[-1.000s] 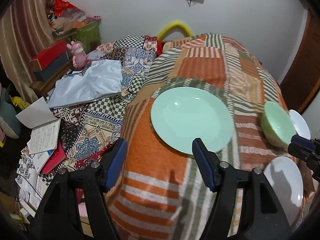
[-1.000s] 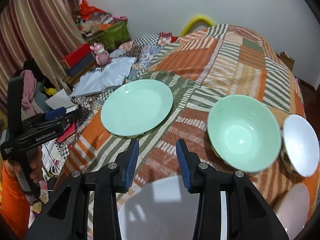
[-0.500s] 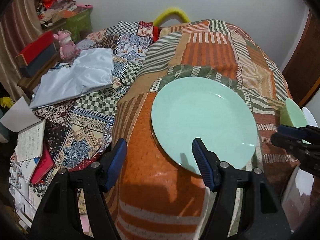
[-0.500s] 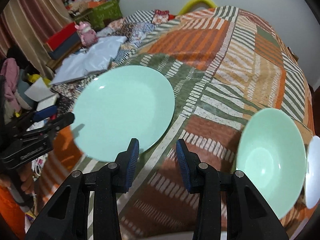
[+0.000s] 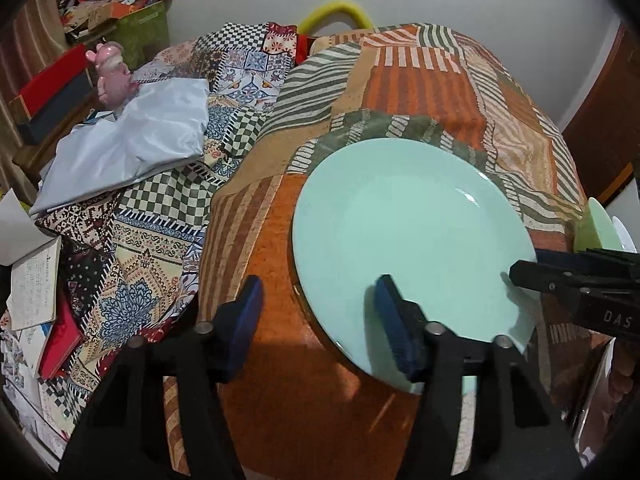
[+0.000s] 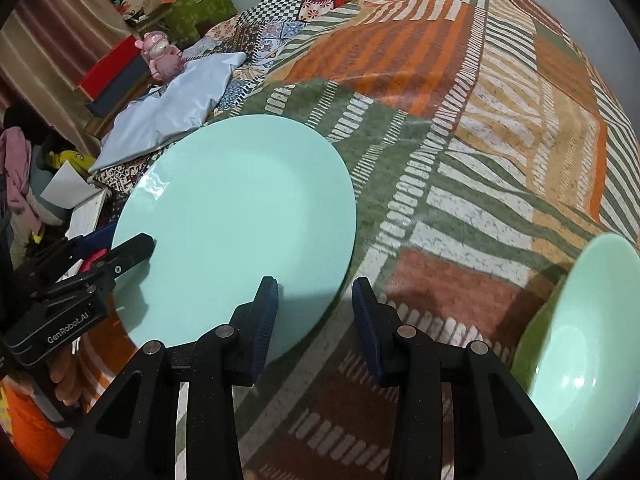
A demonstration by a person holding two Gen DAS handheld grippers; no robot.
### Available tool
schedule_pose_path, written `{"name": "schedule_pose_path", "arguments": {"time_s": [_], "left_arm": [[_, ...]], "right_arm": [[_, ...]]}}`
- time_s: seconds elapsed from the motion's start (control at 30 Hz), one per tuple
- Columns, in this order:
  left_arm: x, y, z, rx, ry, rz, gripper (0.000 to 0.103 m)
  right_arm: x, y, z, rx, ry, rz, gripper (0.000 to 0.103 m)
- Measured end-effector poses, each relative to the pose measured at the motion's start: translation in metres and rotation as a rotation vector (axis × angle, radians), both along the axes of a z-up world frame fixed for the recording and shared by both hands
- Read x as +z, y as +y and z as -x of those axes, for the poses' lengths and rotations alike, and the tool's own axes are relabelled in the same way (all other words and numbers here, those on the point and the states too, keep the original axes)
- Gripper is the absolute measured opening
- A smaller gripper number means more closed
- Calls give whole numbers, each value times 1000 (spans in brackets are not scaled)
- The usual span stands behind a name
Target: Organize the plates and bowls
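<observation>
Broadly, a patchwork cloth (image 6: 460, 128) in orange, green and cream stripes covers the raised surface that carries the dishes, and a second cover of checks and printed tiles (image 5: 168, 216) spreads out beyond its left edge. On that second cover lies a pale blue folded sheet (image 5: 128, 140), with a pink toy figure (image 5: 110, 76) at its far corner and an open notebook (image 5: 34, 284) lower down.

Largest of the dishes is the mint-green plate (image 6: 236, 228), lying flat on the striped cloth close to its left edge. At the right side of the cloth sits a green bowl (image 6: 580, 360), well apart from the plate, with a sliver of a white dish (image 5: 626, 232) just behind it in the left wrist view.

Next, the left gripper (image 5: 316, 320) comes at the plate's left rim: one blue pad stands over the plate's surface, the other over bare orange cloth outside the rim, so the rim lies between the jaws. They are closing and have not yet pinched it. Whether the inner pad already touches the plate is hard to tell from this angle.

Last, the right gripper (image 6: 316, 312) sits at the plate's near-right rim with its jaws narrow but apart: the left pad is over the plate's edge, the right pad over the striped cloth, and nothing is clamped. An orange sleeve (image 6: 28, 428) shows below the left tool in the right wrist view.
</observation>
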State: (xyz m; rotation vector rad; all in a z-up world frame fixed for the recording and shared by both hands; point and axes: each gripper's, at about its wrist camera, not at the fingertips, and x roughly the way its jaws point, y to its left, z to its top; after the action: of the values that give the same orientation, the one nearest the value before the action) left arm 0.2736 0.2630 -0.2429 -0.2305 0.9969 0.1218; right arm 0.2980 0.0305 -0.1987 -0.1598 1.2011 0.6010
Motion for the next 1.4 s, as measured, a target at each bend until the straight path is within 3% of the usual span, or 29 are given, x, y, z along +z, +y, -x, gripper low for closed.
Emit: {"name": "schedule_pose_path", "arguments": {"time_s": [0.3,0.73,1.4], "left_arm": [[0,-4,-8,-27,-18,14,37],[11,-15,16,-38,-13,-11,37],[53,-52,81,-37,-72,-7,37]], "right_arm": [[-3,5,-6,23,-9,-6,33],[3,-7,11,50,9,-39,29],[36,-48,60,47,-51,-122,29]]}}
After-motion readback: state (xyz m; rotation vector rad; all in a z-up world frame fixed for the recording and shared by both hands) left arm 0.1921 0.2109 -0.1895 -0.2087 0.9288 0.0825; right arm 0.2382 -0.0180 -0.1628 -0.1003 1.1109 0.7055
